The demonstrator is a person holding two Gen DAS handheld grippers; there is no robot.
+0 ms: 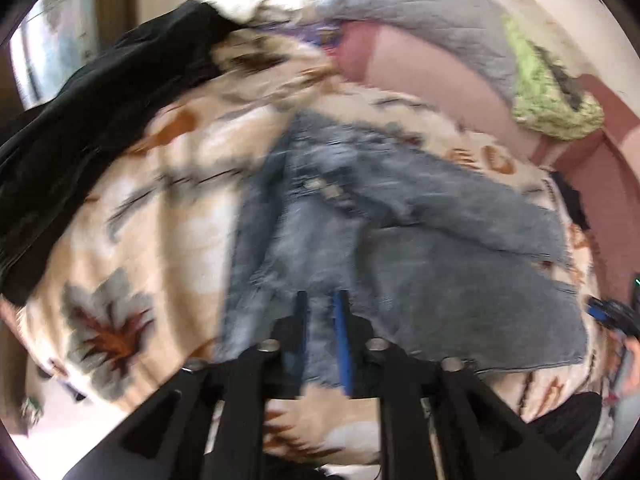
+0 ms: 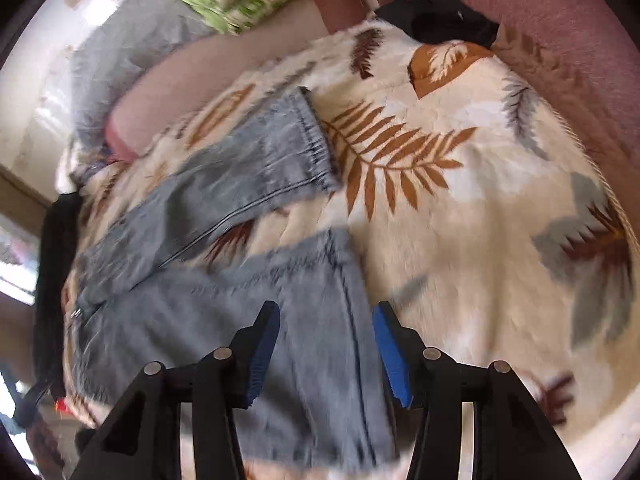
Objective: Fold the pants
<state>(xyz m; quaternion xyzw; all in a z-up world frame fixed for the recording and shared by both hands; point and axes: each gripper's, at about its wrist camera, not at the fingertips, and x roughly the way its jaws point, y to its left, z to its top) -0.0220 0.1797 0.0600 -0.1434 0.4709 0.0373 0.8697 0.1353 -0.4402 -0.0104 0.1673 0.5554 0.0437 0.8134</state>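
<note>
Light blue jeans (image 1: 400,220) lie spread on a cream blanket with a leaf print (image 1: 160,200). My left gripper (image 1: 320,312) hovers over the frayed edge of the denim with its jaws a little apart. Blurred cloth shows in the narrow gap, and the pads do not seem to press on it. In the right wrist view the two legs of the jeans (image 2: 240,168) lie side by side with a strip of blanket (image 2: 460,220) between them. My right gripper (image 2: 326,308) is open above the nearer leg, near its hem, holding nothing.
A black garment (image 1: 100,120) lies on the blanket's left side, and another dark piece (image 2: 440,24) at its far edge. A green patterned pillow (image 1: 552,96), a grey quilt (image 1: 420,4) and a pink sofa back (image 2: 560,40) border the blanket.
</note>
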